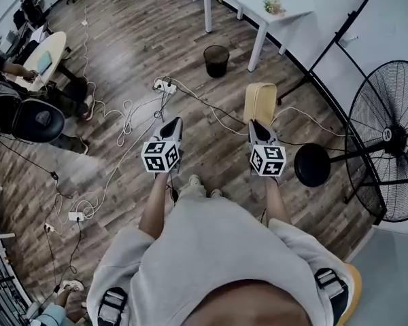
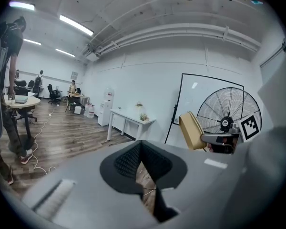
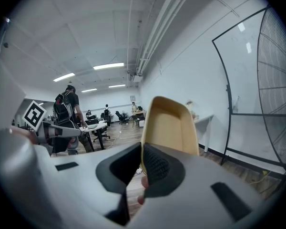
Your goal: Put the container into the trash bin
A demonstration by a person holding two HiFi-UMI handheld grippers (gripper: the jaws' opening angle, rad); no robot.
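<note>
Container in the grip, bin well ahead

The right hand-held gripper (image 3: 142, 162) pinches the rim of the tan container (image 3: 169, 128). Its jaws are almost together on the thin wall, so the container stands upright in front, clear of the floor. The left hand-held gripper (image 2: 142, 149) is pressed together and empty, held beside it, I think only to be out of the way. The trash bin (image 1: 216, 60) stands on the floor well ahead.

Tan container (image 1: 260, 102) gripped at its near edge by right gripper (image 1: 253, 123), above wood floor (image 1: 143, 39). left gripper (image 1: 173, 122) alongside, apart. Black trash bin (image 1: 216, 60) well ahead, near white table (image 1: 258, 5). Cables (image 1: 126, 117) on floor; fan (image 1: 387, 141) at right.
</note>
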